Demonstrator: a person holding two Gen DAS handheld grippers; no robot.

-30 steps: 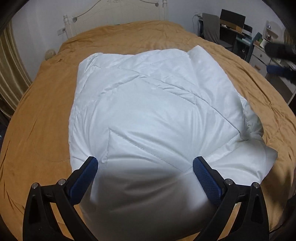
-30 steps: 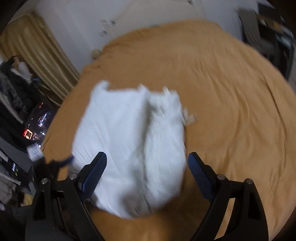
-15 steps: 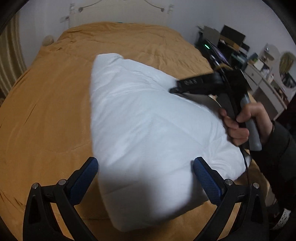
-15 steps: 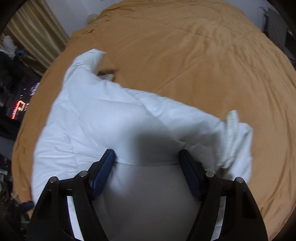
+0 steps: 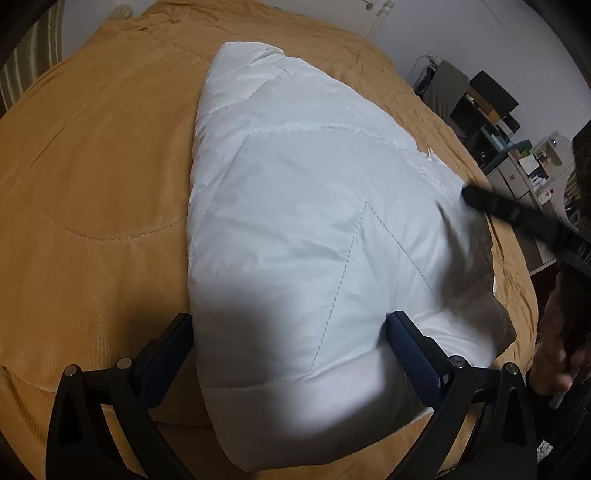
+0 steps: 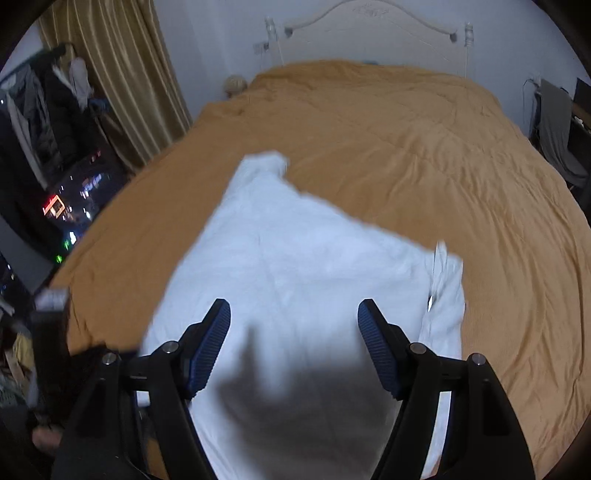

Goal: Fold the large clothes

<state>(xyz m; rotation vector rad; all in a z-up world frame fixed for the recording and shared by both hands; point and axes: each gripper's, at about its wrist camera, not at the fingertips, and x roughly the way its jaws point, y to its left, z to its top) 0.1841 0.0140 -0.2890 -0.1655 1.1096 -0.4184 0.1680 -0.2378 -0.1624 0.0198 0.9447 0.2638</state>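
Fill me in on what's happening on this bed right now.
A person holding a gripper in each hand is folding a white padded garment on a bed with an orange cover. The left gripper straddles its near end with jaws wide. The right gripper hovers open over the garment, gripping nothing.

Mustard bedspread (image 6: 424,155), white headboard (image 6: 369,33), gold curtain (image 6: 110,74), possibly a desk (image 5: 491,107)
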